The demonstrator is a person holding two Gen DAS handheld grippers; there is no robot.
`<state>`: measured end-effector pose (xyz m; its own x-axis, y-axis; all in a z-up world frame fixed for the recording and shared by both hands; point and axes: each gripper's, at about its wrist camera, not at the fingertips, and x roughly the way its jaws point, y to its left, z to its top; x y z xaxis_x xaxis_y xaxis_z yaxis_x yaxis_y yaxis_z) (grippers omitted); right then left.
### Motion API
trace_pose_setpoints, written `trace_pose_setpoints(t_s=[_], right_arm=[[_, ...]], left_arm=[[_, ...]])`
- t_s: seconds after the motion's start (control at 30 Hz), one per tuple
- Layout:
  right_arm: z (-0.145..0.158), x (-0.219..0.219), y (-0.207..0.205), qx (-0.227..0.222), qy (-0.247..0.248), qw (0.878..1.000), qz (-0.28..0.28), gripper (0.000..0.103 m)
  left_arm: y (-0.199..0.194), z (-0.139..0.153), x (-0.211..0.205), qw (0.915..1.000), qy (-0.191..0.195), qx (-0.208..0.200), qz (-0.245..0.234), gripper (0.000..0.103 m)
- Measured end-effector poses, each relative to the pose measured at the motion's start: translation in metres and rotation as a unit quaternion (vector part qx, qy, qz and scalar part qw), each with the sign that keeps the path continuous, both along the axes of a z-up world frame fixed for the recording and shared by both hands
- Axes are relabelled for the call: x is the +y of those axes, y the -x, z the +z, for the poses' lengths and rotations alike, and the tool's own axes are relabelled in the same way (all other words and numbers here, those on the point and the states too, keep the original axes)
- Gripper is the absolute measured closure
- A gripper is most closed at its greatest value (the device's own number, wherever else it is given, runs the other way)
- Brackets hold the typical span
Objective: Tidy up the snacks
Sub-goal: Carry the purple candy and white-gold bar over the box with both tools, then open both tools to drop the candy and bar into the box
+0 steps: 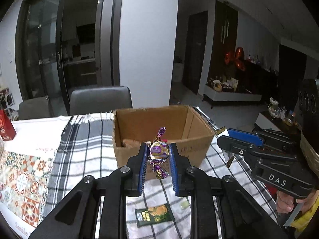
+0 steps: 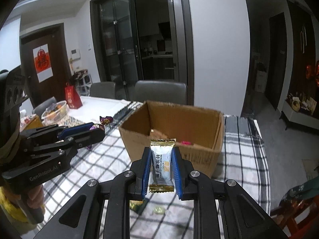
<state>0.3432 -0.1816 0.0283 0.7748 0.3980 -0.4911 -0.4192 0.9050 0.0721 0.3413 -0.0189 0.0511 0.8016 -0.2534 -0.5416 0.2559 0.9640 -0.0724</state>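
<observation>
My left gripper [image 1: 158, 151] is shut on a purple and gold wrapped candy [image 1: 158, 151], held above the table just in front of the open cardboard box [image 1: 191, 147]. My right gripper [image 2: 161, 155] is shut on a white coconut candy packet [image 2: 161, 164] with gold ends, also held near the front of the box [image 2: 199, 151]. The box holds a few snacks at its bottom, among them a pink one [image 2: 186, 143]. Each gripper shows in the other's view: the right one [image 1: 235, 137] to the right, the left one [image 2: 99, 127] to the left with the purple candy.
A green snack packet [image 1: 154, 215] and a small pale candy [image 1: 184, 204] lie on the checked cloth [image 1: 89, 153] below the grippers. A red box [image 1: 6, 126] and a basket of snacks [image 2: 55, 110] stand at the left. Grey chairs [image 2: 160, 91] are behind the table.
</observation>
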Motion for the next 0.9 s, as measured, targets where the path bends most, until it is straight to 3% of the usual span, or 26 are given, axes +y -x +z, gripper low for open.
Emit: trace_pose_setpoints(t_s=[0.4, 0.8, 0.87, 0.9], right_arm=[[0.017, 0.006, -0.041, -0.014, -0.01, 1.0, -0.01, 0.081], [0.007, 0.002, -0.091, 0.002, -0.007, 1.0, -0.028, 0.081], [0.004, 0.001, -0.095, 0.005, -0.008, 0.999, -0.031, 0.08], [0.003, 0.001, -0.097, 0.007, -0.007, 0.999, -0.034, 0.077]], left_arm=[[-0.045, 0.006, 0.004, 1.0, -0.002, -0.007, 0.0, 0.081], [-0.106, -0.005, -0.005, 0.9998, -0.013, 0.016, -0.008, 0.081], [-0.11, -0.006, -0.008, 0.9997, -0.018, 0.017, -0.007, 0.075], [-0.112, -0.007, -0.009, 0.9995, -0.021, 0.02, -0.01, 0.061]])
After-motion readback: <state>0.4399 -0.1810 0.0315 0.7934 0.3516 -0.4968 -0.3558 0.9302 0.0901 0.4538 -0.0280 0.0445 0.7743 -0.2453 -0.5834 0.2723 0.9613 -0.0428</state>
